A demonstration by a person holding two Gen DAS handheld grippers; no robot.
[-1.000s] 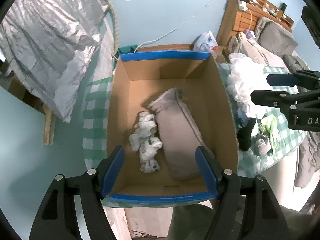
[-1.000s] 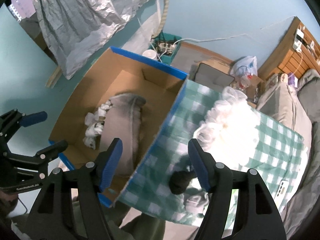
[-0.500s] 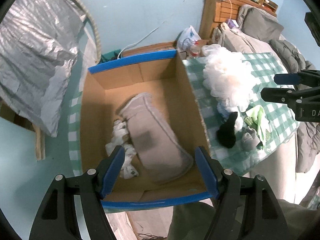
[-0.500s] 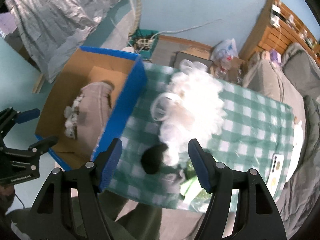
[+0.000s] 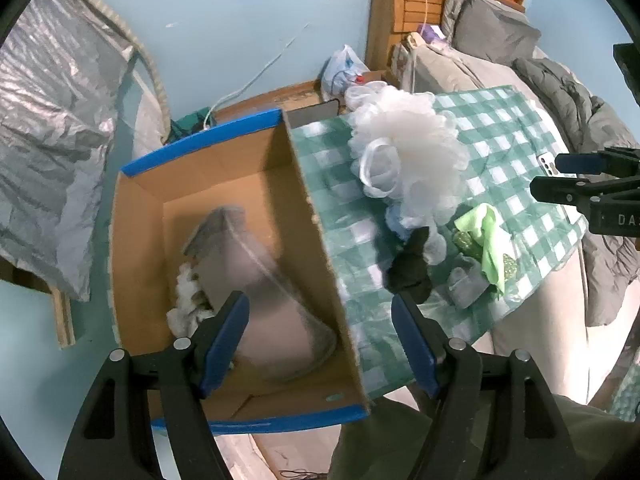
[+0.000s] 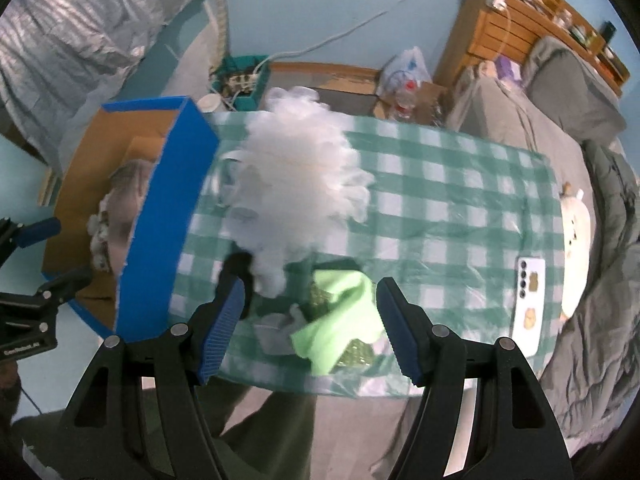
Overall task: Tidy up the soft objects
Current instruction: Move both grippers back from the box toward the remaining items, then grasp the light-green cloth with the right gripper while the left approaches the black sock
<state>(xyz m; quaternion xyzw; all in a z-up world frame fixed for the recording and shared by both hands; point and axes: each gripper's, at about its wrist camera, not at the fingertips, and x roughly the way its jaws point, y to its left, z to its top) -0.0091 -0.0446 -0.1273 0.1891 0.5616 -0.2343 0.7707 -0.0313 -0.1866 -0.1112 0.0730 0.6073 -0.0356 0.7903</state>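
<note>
A cardboard box with blue edges [image 5: 312,200] [image 6: 168,200] stands left of a green checked table [image 5: 500,148] [image 6: 460,200]. Inside lie a grey folded cloth [image 5: 260,276] and a white patterned cloth [image 5: 186,304]. On the table lie a white mesh puff [image 5: 408,152] [image 6: 296,176], a black sock [image 5: 410,264] [image 6: 236,268], a light green cloth [image 5: 486,236] [image 6: 340,312] and a grey sock [image 5: 466,284] [image 6: 276,332]. My left gripper [image 5: 320,340] is open and empty above the box's right wall. My right gripper [image 6: 310,324] is open and empty above the green cloth.
A white phone [image 6: 530,304] lies at the table's right end beside a cream plush toy [image 6: 576,236]. A bed with grey bedding [image 6: 560,92] and a wooden headboard [image 6: 504,20] stand behind. Silver foil sheeting [image 5: 48,152] hangs at the left.
Both grippers have moved right, away from over the box and toward the table. The right gripper now hangs over the green cloth. Both stay open and empty.
</note>
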